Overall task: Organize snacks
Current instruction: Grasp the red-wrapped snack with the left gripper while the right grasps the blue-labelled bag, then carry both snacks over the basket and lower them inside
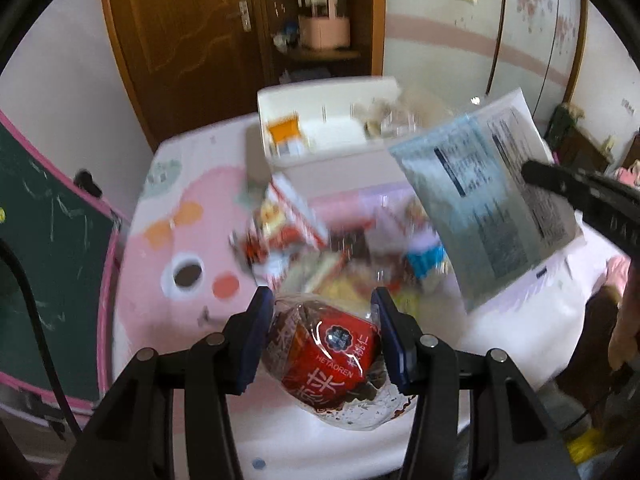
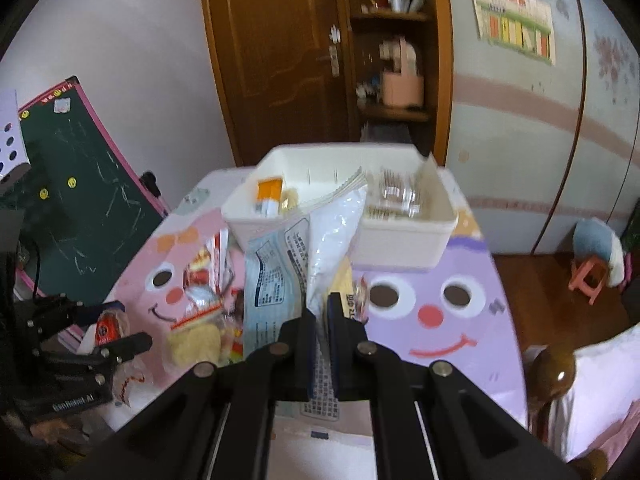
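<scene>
Left tool (image 1: pixel 322 336) angled down over the worktop (image 1: pixel 160 320), clamped on a red walnut packet (image 1: pixel 328 360). Right tool (image 2: pixel 322 316) angled down, pinched tight on a pale-blue printed pouch (image 2: pixel 276 276).

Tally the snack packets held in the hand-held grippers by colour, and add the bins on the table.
1 red-labelled packet, in the left hand-held gripper
1 pale blue packet, in the right hand-held gripper
1 white bin
Total: 3
The loose pile is too blurred to count.
</scene>
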`<control>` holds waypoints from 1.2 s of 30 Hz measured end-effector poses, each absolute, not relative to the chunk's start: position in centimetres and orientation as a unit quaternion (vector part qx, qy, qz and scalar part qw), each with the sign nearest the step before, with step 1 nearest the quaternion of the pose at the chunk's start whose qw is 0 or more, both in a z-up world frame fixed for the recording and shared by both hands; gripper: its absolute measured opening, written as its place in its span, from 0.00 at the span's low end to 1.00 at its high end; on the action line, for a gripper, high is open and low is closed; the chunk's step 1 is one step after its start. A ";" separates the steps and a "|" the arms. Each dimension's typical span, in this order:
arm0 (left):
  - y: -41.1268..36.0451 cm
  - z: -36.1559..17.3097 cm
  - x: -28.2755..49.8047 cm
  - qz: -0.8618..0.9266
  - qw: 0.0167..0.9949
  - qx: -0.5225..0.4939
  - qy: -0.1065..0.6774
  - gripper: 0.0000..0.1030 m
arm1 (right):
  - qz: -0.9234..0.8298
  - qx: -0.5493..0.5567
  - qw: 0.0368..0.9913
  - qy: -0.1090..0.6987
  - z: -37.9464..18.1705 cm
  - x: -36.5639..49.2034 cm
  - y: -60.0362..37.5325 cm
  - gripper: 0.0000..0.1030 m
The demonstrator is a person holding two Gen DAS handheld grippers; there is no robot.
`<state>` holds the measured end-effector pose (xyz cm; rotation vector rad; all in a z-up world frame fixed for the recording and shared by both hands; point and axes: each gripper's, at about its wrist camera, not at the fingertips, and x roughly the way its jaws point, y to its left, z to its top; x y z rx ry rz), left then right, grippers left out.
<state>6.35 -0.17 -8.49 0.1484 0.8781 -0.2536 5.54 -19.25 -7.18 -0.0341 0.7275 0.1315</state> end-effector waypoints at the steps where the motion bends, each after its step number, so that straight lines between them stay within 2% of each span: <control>1: -0.2 -7.6 6.6 -0.121 0.899 0.074 0.414 0.48 | 0.063 -0.023 0.937 0.344 -6.2 5.6 -19.2 0.04; 12: -0.1 1.5 12.0 -0.128 0.932 0.060 0.334 0.48 | 0.042 -0.053 0.965 0.252 1.7 7.7 -19.5 0.04; 20: -2.2 5.5 16.8 -0.119 0.942 0.080 0.304 0.48 | 0.021 -0.085 0.976 0.197 6.3 11.2 -19.3 0.04; 28: -5.3 6.8 21.9 -0.111 0.942 0.093 0.303 0.48 | 0.005 -0.102 0.980 0.172 8.7 15.4 -19.0 0.04; 36: -7.1 5.5 26.2 -0.102 0.939 0.089 0.316 0.48 | -0.006 -0.104 0.980 0.167 9.2 19.2 -19.2 0.04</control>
